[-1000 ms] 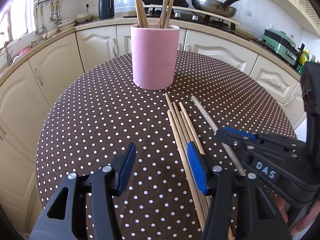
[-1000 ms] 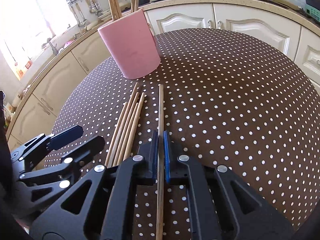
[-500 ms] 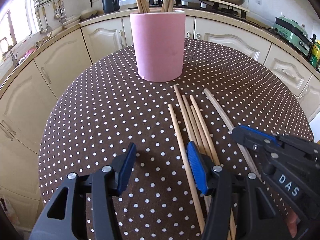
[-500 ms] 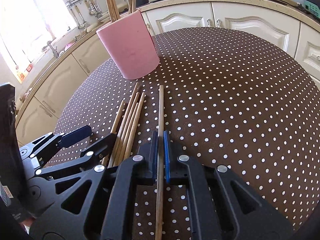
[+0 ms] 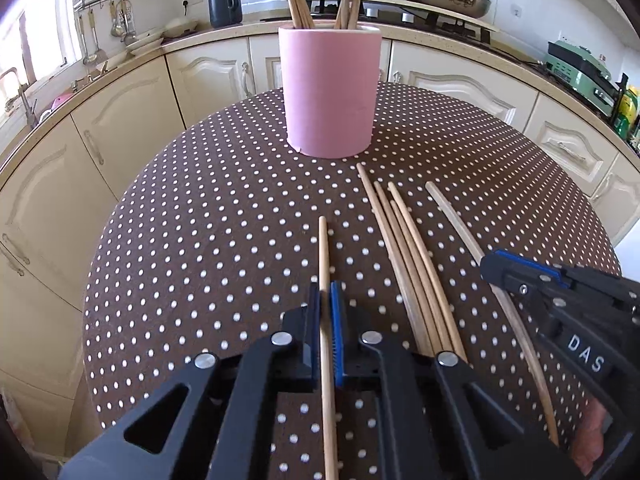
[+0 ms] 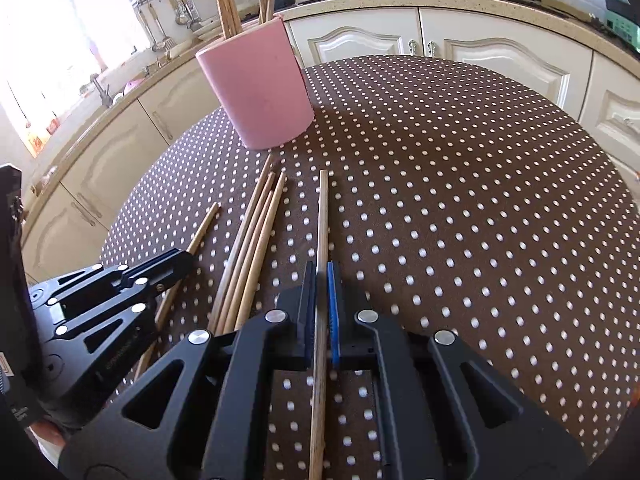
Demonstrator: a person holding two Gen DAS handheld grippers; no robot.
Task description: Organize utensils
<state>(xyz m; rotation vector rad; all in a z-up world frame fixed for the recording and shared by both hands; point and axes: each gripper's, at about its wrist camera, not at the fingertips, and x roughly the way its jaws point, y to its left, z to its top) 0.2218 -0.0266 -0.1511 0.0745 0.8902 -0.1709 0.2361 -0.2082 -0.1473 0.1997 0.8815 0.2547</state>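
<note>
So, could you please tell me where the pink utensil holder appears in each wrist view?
Left wrist view: the pink utensil holder stands top centre, at the table's far edge, straight ahead of the left gripper.
Right wrist view: it sits upper left, tilted by the lens.
Shared landmark: the bundle of loose chopsticks lying in front of it.
</note>
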